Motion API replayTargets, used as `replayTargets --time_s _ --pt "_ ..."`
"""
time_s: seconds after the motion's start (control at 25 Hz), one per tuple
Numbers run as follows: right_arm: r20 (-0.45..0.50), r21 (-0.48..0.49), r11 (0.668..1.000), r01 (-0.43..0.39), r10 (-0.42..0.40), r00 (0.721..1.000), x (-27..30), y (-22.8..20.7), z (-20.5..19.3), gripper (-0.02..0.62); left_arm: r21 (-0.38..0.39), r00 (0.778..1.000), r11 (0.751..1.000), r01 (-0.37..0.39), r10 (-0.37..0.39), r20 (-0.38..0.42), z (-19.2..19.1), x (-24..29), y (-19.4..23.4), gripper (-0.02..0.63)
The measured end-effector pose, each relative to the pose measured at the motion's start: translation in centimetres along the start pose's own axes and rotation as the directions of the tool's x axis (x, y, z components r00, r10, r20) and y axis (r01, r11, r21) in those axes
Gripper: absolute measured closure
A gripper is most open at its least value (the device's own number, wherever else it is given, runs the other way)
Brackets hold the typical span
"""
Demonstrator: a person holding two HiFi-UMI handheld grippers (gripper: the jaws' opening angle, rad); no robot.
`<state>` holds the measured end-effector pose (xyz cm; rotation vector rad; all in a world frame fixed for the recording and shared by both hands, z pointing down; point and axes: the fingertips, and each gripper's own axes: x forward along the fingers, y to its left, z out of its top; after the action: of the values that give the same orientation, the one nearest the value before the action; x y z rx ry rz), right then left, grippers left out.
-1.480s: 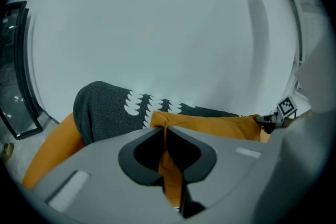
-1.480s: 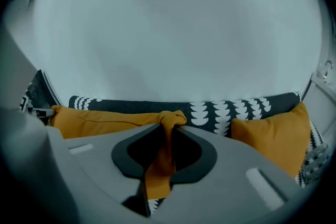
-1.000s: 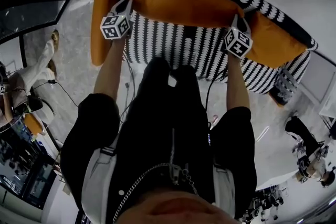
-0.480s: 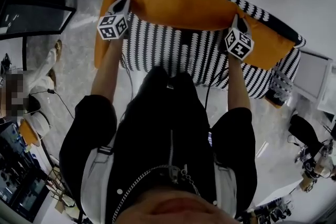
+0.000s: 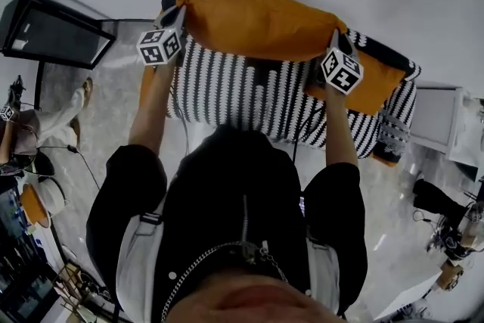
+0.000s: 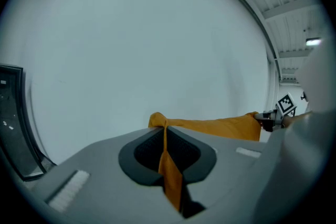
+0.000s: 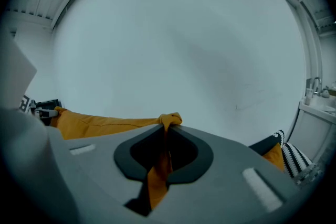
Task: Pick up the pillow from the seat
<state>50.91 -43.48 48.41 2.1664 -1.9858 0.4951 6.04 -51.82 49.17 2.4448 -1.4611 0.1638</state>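
Orange pillow held above striped seat; left tongs, right tongs each clamped on pillow corner.

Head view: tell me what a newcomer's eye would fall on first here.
The long orange pillow grabs the eye, stretched across the top of the view, with the left hand-held gripper shut on one corner and the right hand-held gripper shut on the other. Below it sits the black-and-white striped seat, a second orange cushion lying at its right end.
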Motion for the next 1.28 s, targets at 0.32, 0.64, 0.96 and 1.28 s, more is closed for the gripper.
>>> replayTargets --time_s 0.32,0.64,0.96,1.28 --pt "0.024 -0.040 0.998 -0.049 0.050 0.998 -3.8 1.3 4.5 0.575 -0.007 1.000 1.000 0.008 -0.008 -0.010 5.0 -2.5 -1.3 0.587" --pt "0.055 -0.031 0.997 -0.077 0.079 0.995 -7.2 1.6 5.9 0.575 0.066 1.000 0.998 0.020 -0.022 0.023 8.6 -4.6 -3.0 0.586" --pt "0.076 -0.035 0.997 -0.071 0.073 0.994 -8.2 1.7 6.1 0.578 0.083 0.999 0.996 0.024 -0.027 0.031 9.3 -5.9 -3.8 0.587" --pt "0.078 -0.046 0.997 -0.069 0.073 0.994 -8.8 2.5 5.9 0.580 0.091 1.000 0.996 0.024 -0.026 0.018 8.9 -7.0 -3.3 0.586"
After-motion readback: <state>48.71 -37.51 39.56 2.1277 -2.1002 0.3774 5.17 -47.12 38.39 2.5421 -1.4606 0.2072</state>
